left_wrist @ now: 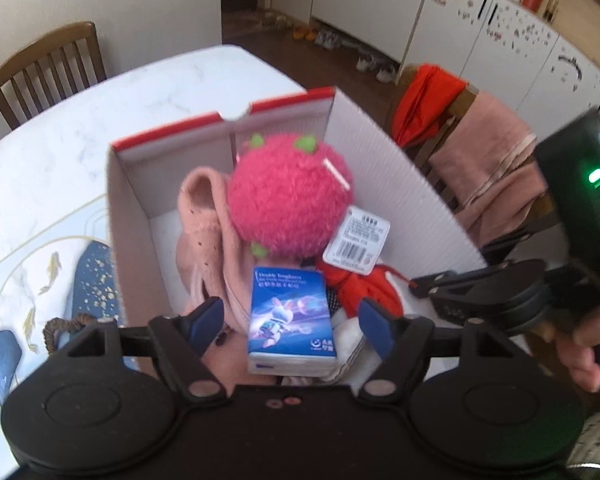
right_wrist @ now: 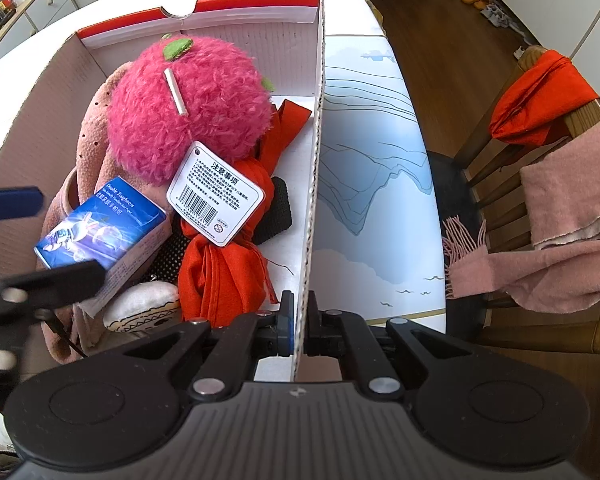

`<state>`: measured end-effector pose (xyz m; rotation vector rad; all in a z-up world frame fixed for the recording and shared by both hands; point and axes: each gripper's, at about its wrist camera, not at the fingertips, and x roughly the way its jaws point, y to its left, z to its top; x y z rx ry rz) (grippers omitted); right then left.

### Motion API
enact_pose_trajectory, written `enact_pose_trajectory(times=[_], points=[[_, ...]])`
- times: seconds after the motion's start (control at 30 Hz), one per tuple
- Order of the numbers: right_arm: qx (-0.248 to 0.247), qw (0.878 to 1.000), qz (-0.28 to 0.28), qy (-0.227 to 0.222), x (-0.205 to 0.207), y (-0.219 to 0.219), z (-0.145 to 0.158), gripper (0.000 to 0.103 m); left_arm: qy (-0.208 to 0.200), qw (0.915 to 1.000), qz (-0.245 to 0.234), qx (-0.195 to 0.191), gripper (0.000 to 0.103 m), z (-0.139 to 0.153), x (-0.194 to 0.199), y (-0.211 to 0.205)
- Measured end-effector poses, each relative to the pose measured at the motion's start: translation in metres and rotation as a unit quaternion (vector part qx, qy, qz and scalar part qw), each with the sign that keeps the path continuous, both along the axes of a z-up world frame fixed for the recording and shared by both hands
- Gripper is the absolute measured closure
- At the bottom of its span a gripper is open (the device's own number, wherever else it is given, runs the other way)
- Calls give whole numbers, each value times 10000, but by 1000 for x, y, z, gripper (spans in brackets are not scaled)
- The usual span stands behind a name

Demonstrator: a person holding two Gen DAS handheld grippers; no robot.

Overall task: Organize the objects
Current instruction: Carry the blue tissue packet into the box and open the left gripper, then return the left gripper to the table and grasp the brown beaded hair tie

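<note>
Left gripper [left_wrist: 292, 324], jaws apart, straddles without touching the tissue pack [left_wrist: 291, 322] inside the cardboard box [right_wrist: 314, 184]; right gripper [right_wrist: 300, 330], angled steeply downward, clamps the box's side wall.

Bright daylight, fisheye-bent edges, slight motion blur.

Right claw [right_wrist: 300, 330] clamped on cardboard box [right_wrist: 314, 184] wall. Inside: pink plush [right_wrist: 188, 112] with tag, blue tissue pack [right_wrist: 100, 228], red scarf [right_wrist: 220, 264]. Box sits on desk [right_wrist: 372, 200].
</note>
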<state>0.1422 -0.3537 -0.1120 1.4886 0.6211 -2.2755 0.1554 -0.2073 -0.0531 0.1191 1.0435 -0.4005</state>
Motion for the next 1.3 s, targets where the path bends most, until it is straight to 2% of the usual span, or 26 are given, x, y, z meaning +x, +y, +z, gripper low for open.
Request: enact_pose_trajectory(times=[0.17,0.33,0.6,0.83,0.9,0.93,1.03,1.3], points=[[4,10000,-31,-1,0,0,0,100,-303,9992,201,-164,20,23,-11,21],[14,9999,-129,0,0,0,0,100,-496,9968,559,-265,20,40,-6,44],[47,9998,-214,4,2,3,1,100,-668,9905,1190,-178,14,52,-4,97],[57,9995,-323,1,3,5,2,100,-695,9847,1587,166,13,39,0,135],[62,9994,-339,-2,3,4,2,100,-687,9833,1675,209,7,34,1,143],[72,9986,-522,-4,3,4,2,100,-662,9827,1716,208,6,30,2,147],[70,9985,-551,-7,3,4,2,100,-586,9815,1811,221,1,18,4,157],[82,9979,-650,-15,3,3,1,100,-184,9802,1911,479,1,-27,14,169]])
